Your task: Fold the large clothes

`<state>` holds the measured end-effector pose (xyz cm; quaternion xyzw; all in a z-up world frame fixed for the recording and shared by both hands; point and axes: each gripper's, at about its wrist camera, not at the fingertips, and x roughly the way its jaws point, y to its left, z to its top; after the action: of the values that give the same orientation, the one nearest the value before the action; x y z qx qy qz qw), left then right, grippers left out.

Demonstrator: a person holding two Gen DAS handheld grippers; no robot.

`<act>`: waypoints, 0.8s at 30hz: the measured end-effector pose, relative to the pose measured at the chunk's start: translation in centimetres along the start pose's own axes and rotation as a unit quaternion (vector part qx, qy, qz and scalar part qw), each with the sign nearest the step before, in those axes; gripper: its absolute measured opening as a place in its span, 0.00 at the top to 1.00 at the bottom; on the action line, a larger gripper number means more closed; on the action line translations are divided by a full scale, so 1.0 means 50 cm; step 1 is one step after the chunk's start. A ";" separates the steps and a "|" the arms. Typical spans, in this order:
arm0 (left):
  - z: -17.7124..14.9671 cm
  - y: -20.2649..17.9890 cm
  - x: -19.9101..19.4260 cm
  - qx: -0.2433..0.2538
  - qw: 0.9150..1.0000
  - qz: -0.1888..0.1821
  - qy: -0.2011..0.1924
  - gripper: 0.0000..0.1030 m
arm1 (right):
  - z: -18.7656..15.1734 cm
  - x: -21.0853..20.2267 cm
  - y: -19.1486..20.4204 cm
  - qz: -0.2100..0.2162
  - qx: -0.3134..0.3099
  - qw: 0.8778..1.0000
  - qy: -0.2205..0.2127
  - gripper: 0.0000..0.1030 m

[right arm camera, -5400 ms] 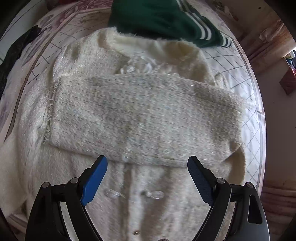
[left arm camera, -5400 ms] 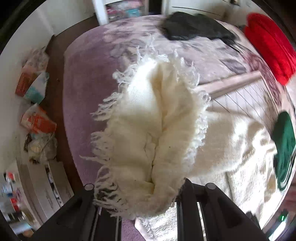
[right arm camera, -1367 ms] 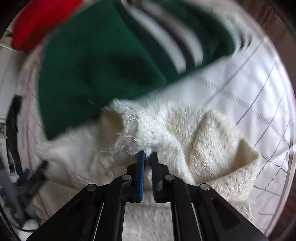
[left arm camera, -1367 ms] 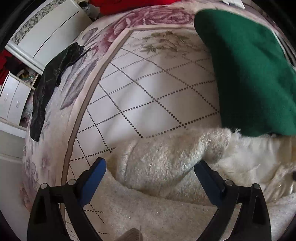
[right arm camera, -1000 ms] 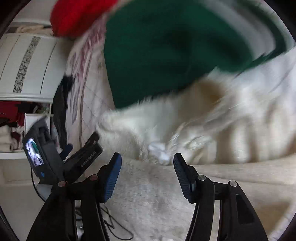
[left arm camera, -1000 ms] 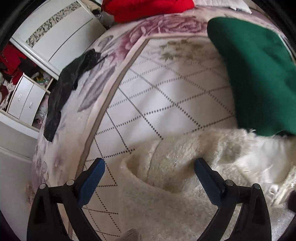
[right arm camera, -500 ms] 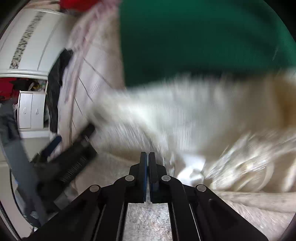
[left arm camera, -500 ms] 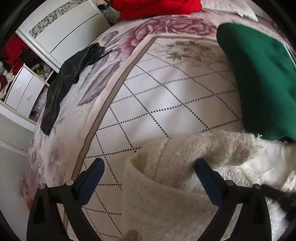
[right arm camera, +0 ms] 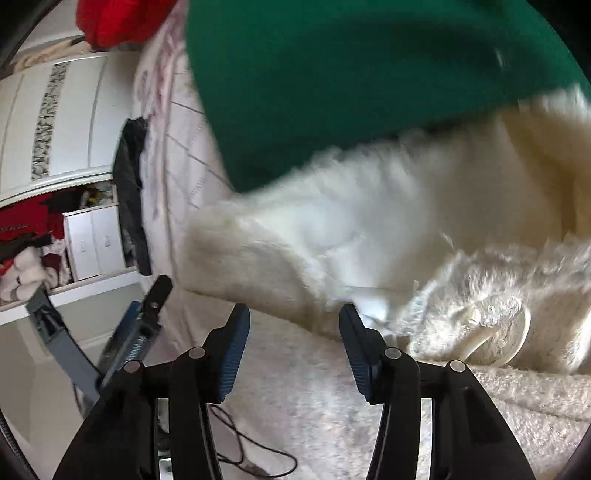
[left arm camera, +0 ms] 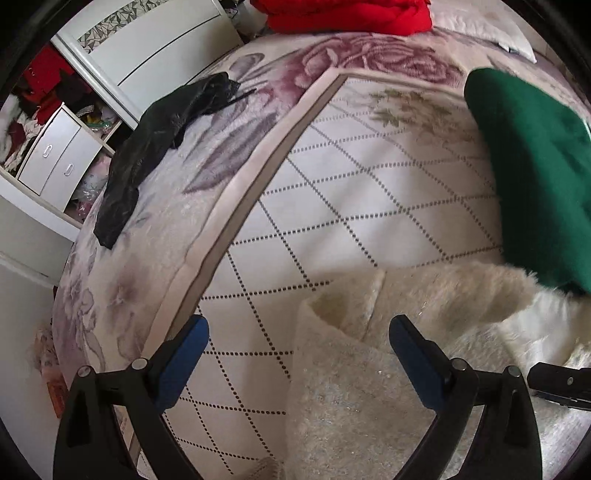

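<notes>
**Both sets of fingers spread wide over the cream coat**

My left gripper (left arm camera: 299,347) has its blue-padded fingers (left arm camera: 184,354) spread wide and holds nothing. Between them lies the corner of the cream coat (left arm camera: 369,387), fuzzy and glinting with small sparkles, spread flat on the bed (left arm camera: 332,184). A folded sleeve of the coat makes a soft ridge running off to the right, just past my right-hand finger pad. I cannot tell whether either pad touches the cloth.

My right gripper (right arm camera: 293,343) is also spread, a little less wide, and grips nothing. It hovers over the same cream coat (right arm camera: 369,229), near the fold where the sleeve meets the body. Right of that fold sits a tuft of shiny trim (right arm camera: 495,314). This view is blurred, so finer detail of the trim is lost.

Beyond the coat, touching its far edge, lies a green garment (left arm camera: 535,166), which overlaps the coat's upper rim. Farther from the coat than the green one, a red garment (left arm camera: 343,14) lies at the head of the bed. Left of the coat, well apart, a black garment (left arm camera: 159,140) drapes over the bed's flowered border. Past that stands a white wardrobe (left arm camera: 147,48) with drawers (left arm camera: 55,162) below it.

From my right wrist view, my left gripper (right arm camera: 140,332) shows to the left of the coat, at its edge.
</notes>
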<state>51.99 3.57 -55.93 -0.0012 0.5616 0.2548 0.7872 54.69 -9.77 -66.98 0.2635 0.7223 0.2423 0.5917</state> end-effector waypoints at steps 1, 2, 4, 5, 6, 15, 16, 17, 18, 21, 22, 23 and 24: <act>-0.004 -0.006 0.010 0.003 1.000 0.001 0.004 0.03 | 0.000 0.010 -0.006 -0.003 0.004 1.000 0.001 0.48; -0.006 -0.009 0.013 0.006 1.000 0.003 0.005 0.03 | 0.002 0.020 -0.009 -0.017 0.005 1.000 0.002 0.50; -0.010 -0.020 0.023 0.015 1.000 0.006 0.006 0.03 | 0.010 0.050 0.004 -0.033 0.000 0.999 0.003 0.51; -0.012 -0.024 0.028 0.019 1.000 0.009 0.006 0.03 | 0.012 0.058 0.012 -0.036 -0.005 0.999 0.004 0.51; -0.013 -0.027 0.031 0.022 1.000 0.012 0.005 0.03 | 0.011 0.064 0.022 -0.047 -0.014 0.999 0.004 0.51; -0.001 -0.002 -0.003 0.007 1.000 0.005 -0.011 0.03 | -0.025 0.049 0.135 -0.132 -0.102 0.983 -0.081 0.94; 0.001 0.003 -0.009 0.002 1.000 0.003 -0.014 0.03 | -0.026 0.033 0.144 -0.134 -0.101 0.981 -0.100 0.94; 0.005 0.007 -0.013 -0.002 1.000 0.001 -0.017 0.03 | -0.024 0.024 0.151 -0.131 -0.102 0.980 -0.108 0.94; 0.007 0.009 -0.014 -0.002 1.000 0.001 -0.017 0.03 | -0.017 0.023 0.154 -0.131 -0.101 0.980 -0.106 0.94; 0.009 0.005 -0.008 0.001 1.000 0.005 -0.013 0.03 | -0.001 0.028 0.134 -0.149 -0.089 0.979 -0.109 0.94; 0.008 0.004 -0.007 0.002 1.000 0.006 -0.009 0.03 | 0.008 0.032 0.124 -0.154 -0.090 0.979 -0.103 0.94; 0.006 0.005 -0.010 0.001 1.000 0.003 -0.009 0.03 | 0.017 0.042 0.112 -0.148 -0.082 0.981 -0.091 0.93; 0.005 0.006 -0.015 0.001 1.000 0.002 -0.011 0.03 | 0.025 0.046 0.099 -0.129 -0.067 0.986 -0.083 0.92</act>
<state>51.91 3.60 -55.08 0.0032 0.5532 0.2558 0.7928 56.01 -4.54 -65.60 0.1469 0.6808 0.1887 0.6923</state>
